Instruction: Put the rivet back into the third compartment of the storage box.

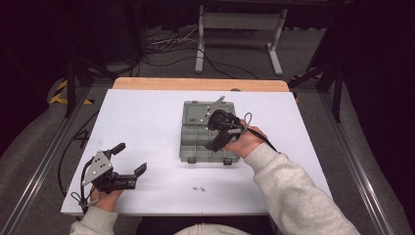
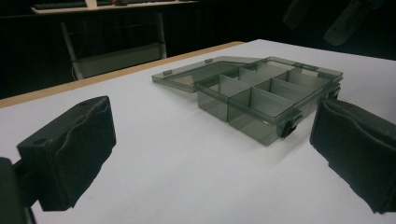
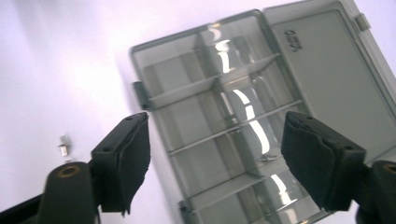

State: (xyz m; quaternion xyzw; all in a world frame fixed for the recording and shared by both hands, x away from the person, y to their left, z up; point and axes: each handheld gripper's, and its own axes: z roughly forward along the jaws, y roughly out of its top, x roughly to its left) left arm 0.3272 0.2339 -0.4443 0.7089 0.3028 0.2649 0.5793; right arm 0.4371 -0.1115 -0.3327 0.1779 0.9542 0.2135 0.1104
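A grey see-through compartment box (image 1: 188, 142) lies open mid-table, its lid (image 1: 199, 110) flat on the far side. My right gripper (image 1: 217, 140) hovers over the box's right half, pointing down, jaws open and holding nothing. In the right gripper view the box (image 3: 210, 116) sits below the open right gripper (image 3: 217, 154), and a small metal piece (image 3: 265, 158) lies in one compartment. My left gripper (image 1: 129, 158) rests open at the front left with nothing in it. The left gripper view looks between its pads (image 2: 70, 149) at the box (image 2: 261, 100).
Two tiny screws (image 1: 198, 188) lie on the white table (image 1: 147, 122) near the front edge, and one screw (image 3: 64, 149) shows left of the box in the right gripper view. A wooden strip (image 1: 200, 84) edges the far side. Metal rails run along both sides.
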